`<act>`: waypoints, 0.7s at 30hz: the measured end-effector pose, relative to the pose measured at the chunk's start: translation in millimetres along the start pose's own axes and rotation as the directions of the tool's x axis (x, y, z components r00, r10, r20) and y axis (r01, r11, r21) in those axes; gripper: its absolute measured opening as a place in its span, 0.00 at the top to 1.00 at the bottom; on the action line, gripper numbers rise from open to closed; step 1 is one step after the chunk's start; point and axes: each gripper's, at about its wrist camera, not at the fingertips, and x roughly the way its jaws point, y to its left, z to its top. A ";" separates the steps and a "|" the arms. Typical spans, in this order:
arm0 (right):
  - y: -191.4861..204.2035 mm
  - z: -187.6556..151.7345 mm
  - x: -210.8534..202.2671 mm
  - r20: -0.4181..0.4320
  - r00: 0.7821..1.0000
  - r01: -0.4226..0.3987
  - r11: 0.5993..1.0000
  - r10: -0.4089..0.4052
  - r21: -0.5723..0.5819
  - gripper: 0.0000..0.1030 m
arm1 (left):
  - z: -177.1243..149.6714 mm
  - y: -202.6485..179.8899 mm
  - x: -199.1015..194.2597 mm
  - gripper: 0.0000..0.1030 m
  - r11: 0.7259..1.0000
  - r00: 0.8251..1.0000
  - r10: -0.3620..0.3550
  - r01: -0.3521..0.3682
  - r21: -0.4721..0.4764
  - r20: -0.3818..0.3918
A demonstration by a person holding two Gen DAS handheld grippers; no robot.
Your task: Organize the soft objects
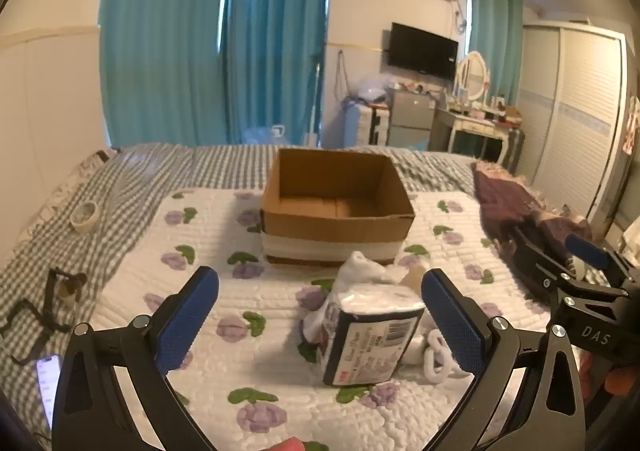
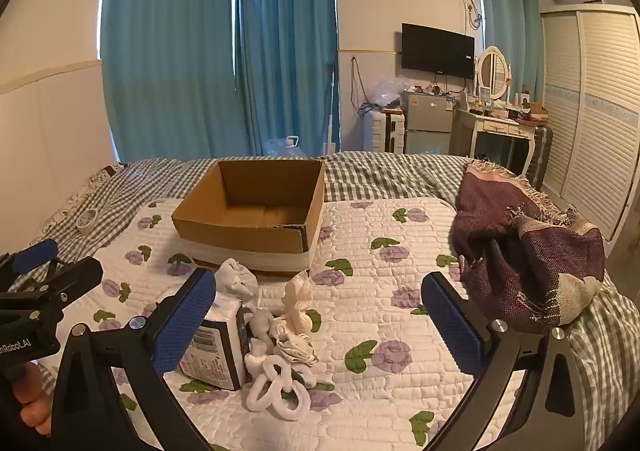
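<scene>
An open, empty cardboard box (image 1: pixel 336 207) (image 2: pixel 256 211) stands on the floral quilt (image 1: pixel 248 283) in the middle of the bed. In front of it lies a pile of soft things: a wrapped tissue pack (image 1: pixel 372 339) (image 2: pixel 218 347), white socks (image 1: pixel 360 267) (image 2: pixel 236 279), a cream cloth piece (image 2: pixel 298 307) and white fluffy loops (image 2: pixel 276 391). My left gripper (image 1: pixel 320 323) is open, with the tissue pack between its fingers near the right one. My right gripper (image 2: pixel 320 327) is open and empty above the pile. A maroon fringed blanket (image 2: pixel 528 247) (image 1: pixel 516 207) lies bunched at the right.
A tape roll (image 1: pixel 85 215) (image 2: pixel 87 221), a black stand (image 1: pixel 48 307) and a phone (image 1: pixel 48 379) lie on the checked sheet at the left. Blue curtains, a dresser, a fridge and a wardrobe stand beyond the bed.
</scene>
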 end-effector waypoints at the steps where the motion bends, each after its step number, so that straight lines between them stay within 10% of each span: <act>1: 0.4 -0.1 0.1 -0.003 1.000 0.000 1.000 0.000 -0.002 0.00 | 0.0 0.1 0.1 0.00 1.000 1.000 -0.001 0.001 -0.001 0.000; 21: 4.4 -2.6 -1.8 -0.004 1.000 -0.006 1.000 0.006 -0.017 0.00 | -0.5 1.0 0.6 0.00 0.999 0.999 0.038 -0.038 0.012 0.000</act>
